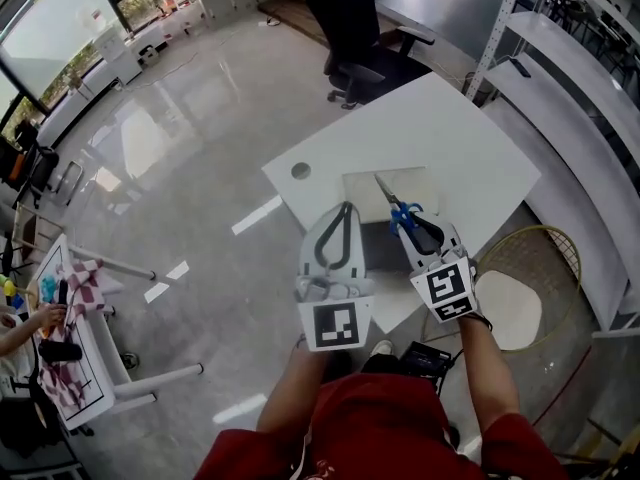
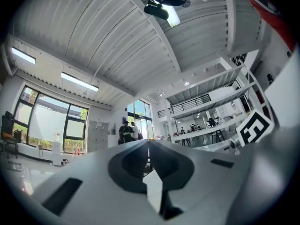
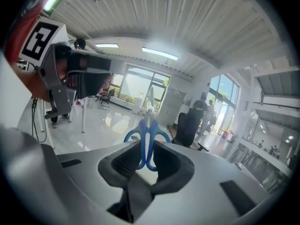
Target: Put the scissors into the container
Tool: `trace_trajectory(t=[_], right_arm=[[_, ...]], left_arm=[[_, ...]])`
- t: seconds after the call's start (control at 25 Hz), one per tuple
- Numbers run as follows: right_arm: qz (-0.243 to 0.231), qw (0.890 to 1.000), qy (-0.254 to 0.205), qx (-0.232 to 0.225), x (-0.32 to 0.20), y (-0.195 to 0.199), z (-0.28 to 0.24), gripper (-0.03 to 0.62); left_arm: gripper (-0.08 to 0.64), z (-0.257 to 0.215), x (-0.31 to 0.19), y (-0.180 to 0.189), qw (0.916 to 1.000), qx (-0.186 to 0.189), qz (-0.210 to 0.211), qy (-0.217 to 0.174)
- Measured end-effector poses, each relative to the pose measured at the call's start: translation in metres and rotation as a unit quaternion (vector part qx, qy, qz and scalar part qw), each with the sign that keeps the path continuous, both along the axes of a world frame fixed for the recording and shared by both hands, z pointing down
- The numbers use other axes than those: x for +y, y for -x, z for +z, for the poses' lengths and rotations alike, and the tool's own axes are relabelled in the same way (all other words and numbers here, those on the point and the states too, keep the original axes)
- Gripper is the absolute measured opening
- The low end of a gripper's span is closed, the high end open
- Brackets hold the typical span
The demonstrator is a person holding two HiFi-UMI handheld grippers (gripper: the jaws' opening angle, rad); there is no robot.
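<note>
Blue-handled steel scissors (image 3: 146, 139) sit clenched by their loops in my right gripper (image 3: 147, 161), above the white table's (image 1: 470, 158) near edge. I'd lower them blades-first into what looks like a pale square container (image 1: 385, 190). My left gripper (image 2: 150, 165) is closed on nothing.

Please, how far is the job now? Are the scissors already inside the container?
Done: the blue-handled metal scissors are lifted off the white table. In hand: the right gripper is shut on their handles, blades pointing over the pale square container, as far as the head view shows. Still to do: lower them in and let go. The left gripper is shut, holding nothing.
</note>
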State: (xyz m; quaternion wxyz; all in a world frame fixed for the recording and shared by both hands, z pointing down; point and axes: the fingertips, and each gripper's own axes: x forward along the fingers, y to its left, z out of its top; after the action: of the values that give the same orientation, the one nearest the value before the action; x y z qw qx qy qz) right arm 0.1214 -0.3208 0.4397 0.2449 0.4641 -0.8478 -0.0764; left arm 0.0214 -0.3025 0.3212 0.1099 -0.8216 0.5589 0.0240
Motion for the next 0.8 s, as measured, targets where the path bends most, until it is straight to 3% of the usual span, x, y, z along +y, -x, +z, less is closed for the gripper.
trace_trajectory(t=[0.4,0.64,0.8], right_arm=[[-0.071,0.988,0.066,0.121,-0.003,0.009,0.059,0.084],[-0.124,0.962,0.107,0.217,-0.008,0.000,0.093,0.085],[-0.145,0.947,0.131,0.254,-0.006,-0.001,0.108,0.084]], left_arm=[[0.009,0.012,-0.004,0.014,0.9997,0.004,-0.021,0.010],[0.009,0.014,-0.008,0.013,0.9996,0.000,-0.024,0.013],[0.009,0.017,-0.009,0.016,0.9996,-0.003,-0.025,0.015]])
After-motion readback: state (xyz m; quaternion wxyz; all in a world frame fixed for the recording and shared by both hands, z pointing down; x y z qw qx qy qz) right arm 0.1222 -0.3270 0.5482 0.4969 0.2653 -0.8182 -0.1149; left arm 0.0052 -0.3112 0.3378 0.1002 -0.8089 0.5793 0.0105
